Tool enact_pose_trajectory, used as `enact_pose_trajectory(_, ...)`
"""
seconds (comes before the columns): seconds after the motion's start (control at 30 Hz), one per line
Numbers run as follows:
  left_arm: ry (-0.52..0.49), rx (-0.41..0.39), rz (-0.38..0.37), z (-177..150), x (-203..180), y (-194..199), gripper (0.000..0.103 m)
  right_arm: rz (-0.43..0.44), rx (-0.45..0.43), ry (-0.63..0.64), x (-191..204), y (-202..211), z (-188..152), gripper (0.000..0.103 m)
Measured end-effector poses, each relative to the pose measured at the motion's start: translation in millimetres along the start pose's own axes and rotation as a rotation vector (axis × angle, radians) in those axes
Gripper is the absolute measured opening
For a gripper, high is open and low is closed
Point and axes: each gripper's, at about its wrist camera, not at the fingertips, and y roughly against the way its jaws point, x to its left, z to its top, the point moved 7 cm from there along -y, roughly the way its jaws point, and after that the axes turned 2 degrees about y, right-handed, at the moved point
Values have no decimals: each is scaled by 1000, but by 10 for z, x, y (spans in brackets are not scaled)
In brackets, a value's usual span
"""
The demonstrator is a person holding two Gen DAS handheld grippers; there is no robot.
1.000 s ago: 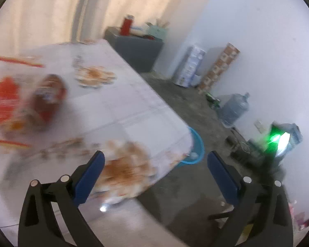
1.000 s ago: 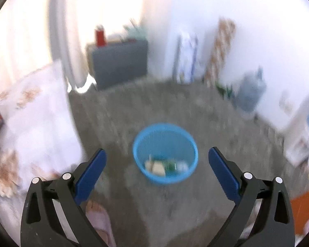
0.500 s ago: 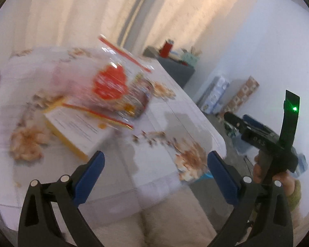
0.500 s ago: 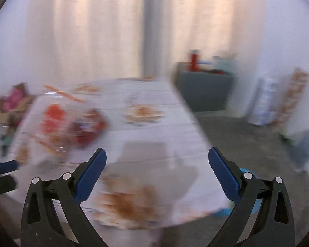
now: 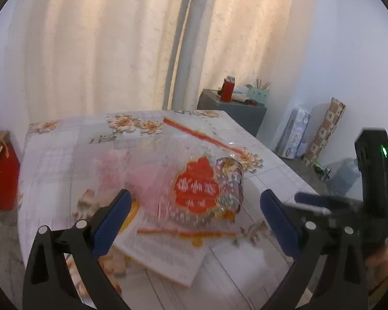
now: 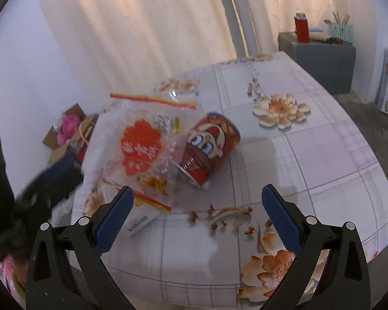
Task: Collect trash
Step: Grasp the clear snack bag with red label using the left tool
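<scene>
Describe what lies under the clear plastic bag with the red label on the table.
The plastic bag lies over a white printed sheet and partly overlaps the red can lying on its side. What else it covers is hidden.

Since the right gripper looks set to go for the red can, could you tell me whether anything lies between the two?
Nothing visible blocks it. The right gripper is open, and only bare tablecloth lies between it and the red can, which rests on its side. The clear plastic bag overlaps the can's left side, not the near approach.
</scene>
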Motion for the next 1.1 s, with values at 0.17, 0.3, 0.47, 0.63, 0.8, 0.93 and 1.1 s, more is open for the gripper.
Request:
enact_pose_trajectory(0.17, 36, 41, -20, 194, 59, -364, 98, -17, 16, -17, -145, -39, -40, 95)
enact_pose_trajectory(0.3, 69, 68, -30, 305, 106, -595, 97, -17, 22, -45, -265, -41, -56, 95)
enact_pose_trajectory(0.47, 29, 117, 29, 287, 85, -768, 86, -2, 34, -80, -376, -71, -102, 95)
enact_pose_trajectory(0.63, -18, 158, 108, 161, 60, -869, 65, 4, 39, -103, -453, -63, -144, 95)
enact_pose_trajectory(0.8, -5, 188, 129, 61, 107, -902, 48, 6, 37, -126, -534, -15, -175, 95)
enact_pose_trajectory(0.93, 2, 189, 115, 39, 102, -897, 35, 5, 35, -140, -587, 12, -186, 95)
enact_pose_trajectory(1.1, 28, 182, 81, 31, 100, -853, 14, 5, 38, -161, -631, 32, -205, 95)
